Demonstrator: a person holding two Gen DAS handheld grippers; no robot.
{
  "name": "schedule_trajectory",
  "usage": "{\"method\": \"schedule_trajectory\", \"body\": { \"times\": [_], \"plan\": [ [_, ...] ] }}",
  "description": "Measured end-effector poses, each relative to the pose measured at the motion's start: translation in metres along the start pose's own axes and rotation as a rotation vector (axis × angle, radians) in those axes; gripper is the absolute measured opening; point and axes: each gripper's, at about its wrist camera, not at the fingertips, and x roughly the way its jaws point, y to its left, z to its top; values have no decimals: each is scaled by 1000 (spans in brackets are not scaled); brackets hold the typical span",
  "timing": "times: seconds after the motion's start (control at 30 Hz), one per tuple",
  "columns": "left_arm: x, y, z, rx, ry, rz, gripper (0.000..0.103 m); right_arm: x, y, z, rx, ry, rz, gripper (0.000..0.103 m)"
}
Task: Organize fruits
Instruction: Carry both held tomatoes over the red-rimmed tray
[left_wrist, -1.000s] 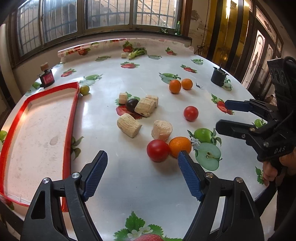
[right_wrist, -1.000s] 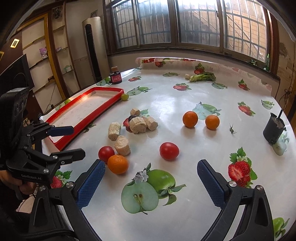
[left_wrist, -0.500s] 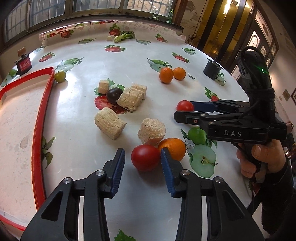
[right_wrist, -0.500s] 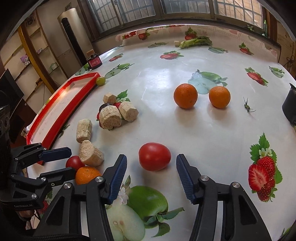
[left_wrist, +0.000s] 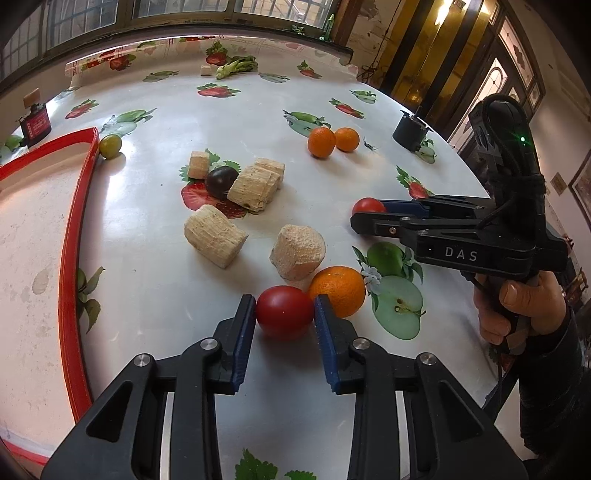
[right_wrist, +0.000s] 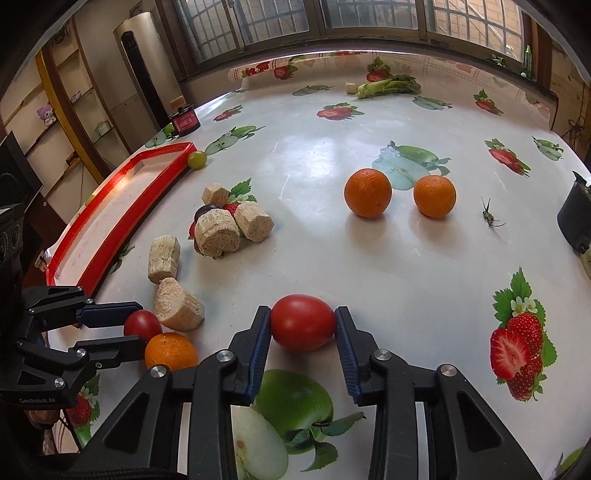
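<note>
My left gripper is shut on a red tomato that rests on the table, with an orange touching its right side. My right gripper is shut on a second red tomato, also on the table; it shows in the left wrist view too. Two more oranges lie further back. A dark plum sits among beige blocks. A small green fruit lies by the corner of the red tray.
Several beige cork-like blocks lie mid-table. A black cup stands at the right edge, a small red box at the far left, leafy greens at the back. An insect figure lies near the oranges.
Both grippers moved forward and down and closed, each onto its own tomato. The fruits stay on the table.
</note>
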Motion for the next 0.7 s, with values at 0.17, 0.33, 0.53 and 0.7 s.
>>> {"method": "schedule_trajectory", "body": {
  "times": [0.17,0.33,0.53,0.7],
  "plan": [
    [-16,4,-4,-11,-30,12,30,-15,7,-2,-1,-24,5,36],
    [-34,9,-6,-17,-64,47,30,-31,23,2,-18,-61,22,36],
    [-57,22,-10,-42,-107,79,30,-37,46,4,-54,-80,47,35],
    [-74,36,-16,-76,-140,117,30,-35,65,5,-79,-85,73,35]
  ]
}}
